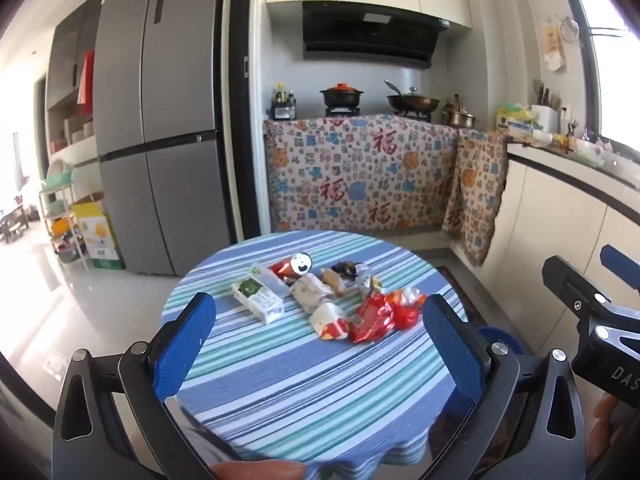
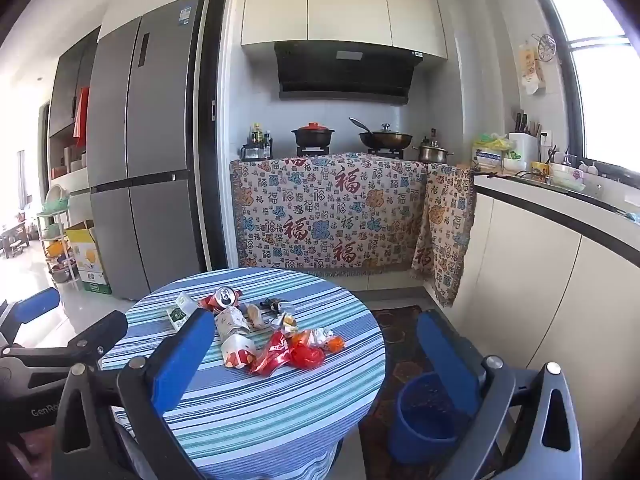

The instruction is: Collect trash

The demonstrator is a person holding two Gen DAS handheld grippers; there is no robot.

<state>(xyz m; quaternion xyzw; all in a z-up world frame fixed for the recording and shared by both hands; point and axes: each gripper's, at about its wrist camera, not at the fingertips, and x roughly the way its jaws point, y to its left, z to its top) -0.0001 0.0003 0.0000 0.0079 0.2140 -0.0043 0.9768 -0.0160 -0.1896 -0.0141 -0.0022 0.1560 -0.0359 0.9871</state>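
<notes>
Hovering short of the trash pile [image 1: 332,300] mid-desk [image 1: 280,380], left tool [image 1: 320,340] & right tool [image 2: 316,354] both gape wide w/ nothing held. Blue bin [image 2: 424,416] sits on the floor just beside the desk. Risk: crinkly red wrapper [image 2: 288,354] may slip a loose pinch, or the can [image 2: 225,296] gets nudged & rolls off

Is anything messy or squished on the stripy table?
Yes. A crushed can lies on its side among crumpled red wrappers and cartons, all littering the table.
</notes>
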